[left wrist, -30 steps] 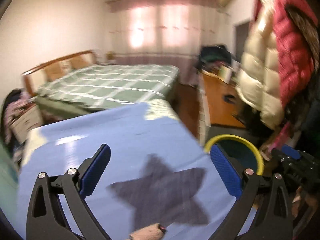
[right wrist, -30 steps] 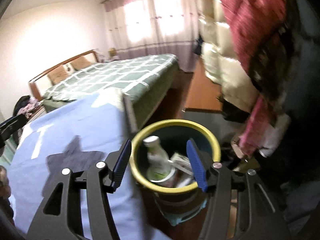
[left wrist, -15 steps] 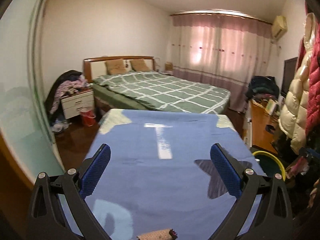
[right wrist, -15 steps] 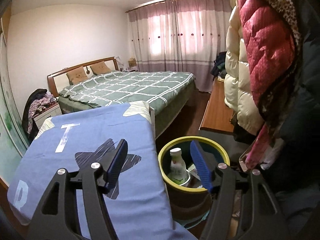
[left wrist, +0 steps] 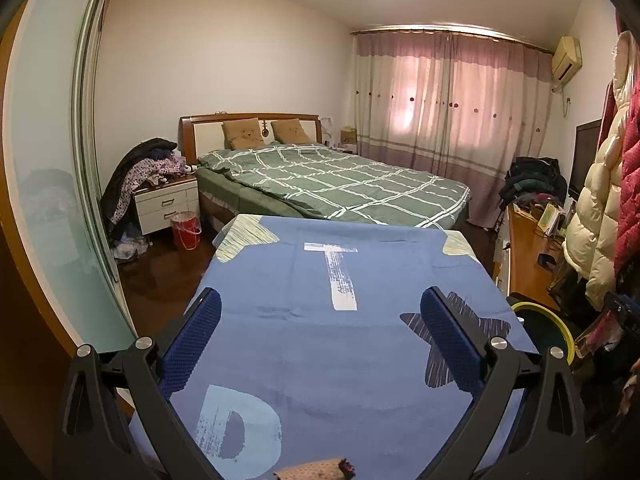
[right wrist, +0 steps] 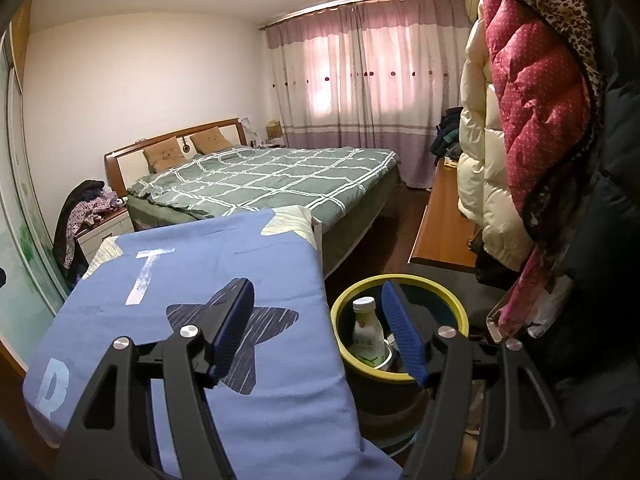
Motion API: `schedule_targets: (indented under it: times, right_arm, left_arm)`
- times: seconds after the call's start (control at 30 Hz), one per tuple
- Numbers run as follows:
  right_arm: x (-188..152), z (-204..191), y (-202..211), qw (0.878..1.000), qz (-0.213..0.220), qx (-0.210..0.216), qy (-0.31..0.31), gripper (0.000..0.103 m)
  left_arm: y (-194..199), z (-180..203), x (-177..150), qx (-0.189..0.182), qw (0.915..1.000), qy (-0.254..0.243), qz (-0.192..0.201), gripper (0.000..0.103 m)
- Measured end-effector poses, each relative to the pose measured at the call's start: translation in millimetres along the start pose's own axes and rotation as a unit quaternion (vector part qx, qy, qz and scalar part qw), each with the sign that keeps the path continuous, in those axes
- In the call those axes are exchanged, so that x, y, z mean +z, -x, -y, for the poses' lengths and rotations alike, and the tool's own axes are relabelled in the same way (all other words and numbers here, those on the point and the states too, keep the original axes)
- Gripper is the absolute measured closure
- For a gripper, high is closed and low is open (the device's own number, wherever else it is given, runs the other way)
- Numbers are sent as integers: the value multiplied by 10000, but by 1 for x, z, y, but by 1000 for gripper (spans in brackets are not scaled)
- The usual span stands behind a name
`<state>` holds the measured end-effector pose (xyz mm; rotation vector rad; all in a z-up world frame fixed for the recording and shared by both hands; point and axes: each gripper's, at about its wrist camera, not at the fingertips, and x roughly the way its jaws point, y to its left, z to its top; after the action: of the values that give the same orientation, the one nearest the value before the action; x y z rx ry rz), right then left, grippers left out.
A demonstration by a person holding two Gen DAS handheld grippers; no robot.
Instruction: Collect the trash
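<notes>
Left tool (left wrist: 320,344): spread wide, nothing between the blue pads, held over the bench with the blue cloth.
Right tool (right wrist: 318,330): spread, nothing pinched; left finger over the dark star print, right finger over the bin opening.
Bench (left wrist: 304,360): covered by blue cloth printed with a white T at 12 o'clock, a pale D at 7 o'clock and a dark star (left wrist: 460,340) at 3 o'clock, as seen in the left wrist view.
Bin (right wrist: 400,332): dark body, yellow rim, standing on the floor just beside the bench's right edge; at 3 o'clock in the left wrist view (left wrist: 544,326), partly hidden by the tool frame.
Trash, bottle (right wrist: 367,334): white with pale cap and green lower label, upright inside the bin, leaning toward the 9 o'clock wall.
Trash, other: something pale beside the bottle inside the bin, too hidden to identify.
Small item (left wrist: 316,472): tan speckled piece with dark end at 6 o'clock of the left wrist view, cut by the frame edge; nature not determinable.
Bed (left wrist: 336,184): green checked cover, two tan pillows, beyond the bench at 12 o'clock.
Coats (right wrist: 532,120): cream and red padded, hanging at 2 o'clock above the bin.
Red bucket (left wrist: 186,230): on the floor by the white nightstand, at 10 o'clock.
</notes>
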<state>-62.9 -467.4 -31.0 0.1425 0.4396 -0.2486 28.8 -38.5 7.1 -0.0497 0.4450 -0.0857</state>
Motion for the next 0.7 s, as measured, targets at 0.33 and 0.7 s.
schedule_targets:
  times: [0.33,0.7]
  right_arm:
    - [2,-2,2,10000,39,-6,-6,39]
    - [1,-3,2,10000,14,0,-14,39]
  left_arm:
    - [1,3,0,49,10000,-23,11,5]
    - [-8,7,0,39,9999,-68,-65,5]
